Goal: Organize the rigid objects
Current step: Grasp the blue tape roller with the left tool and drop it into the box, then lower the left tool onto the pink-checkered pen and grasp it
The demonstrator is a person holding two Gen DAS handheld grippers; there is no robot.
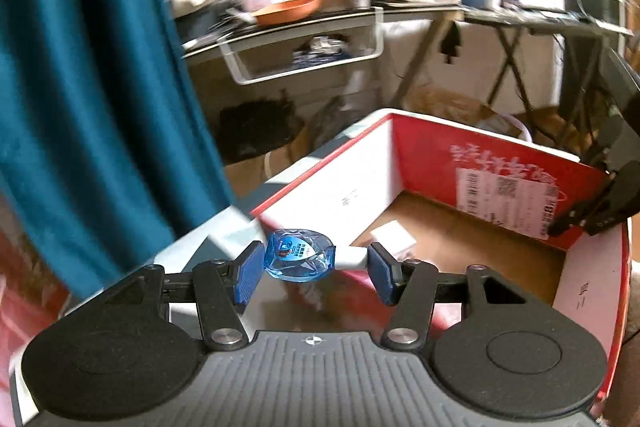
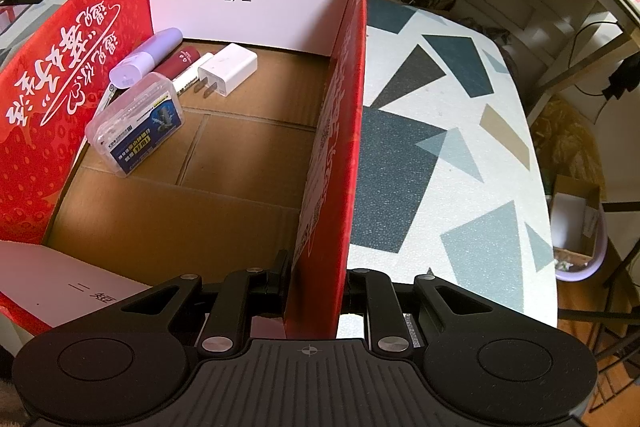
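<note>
Meanwhile the left gripper [image 1: 315, 269] clamps a small blue clear-plastic item with a white end [image 1: 299, 256] (label unreadable) just above the red cardboard box's [image 2: 56, 99] near edge. Right gripper [image 2: 316, 291] is closed on the box's side wall on the patterned table [image 2: 460, 147].

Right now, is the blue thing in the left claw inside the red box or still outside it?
Outside. The left claw holds the blue transparent container above the near rim of the red box, not yet down inside.
</note>
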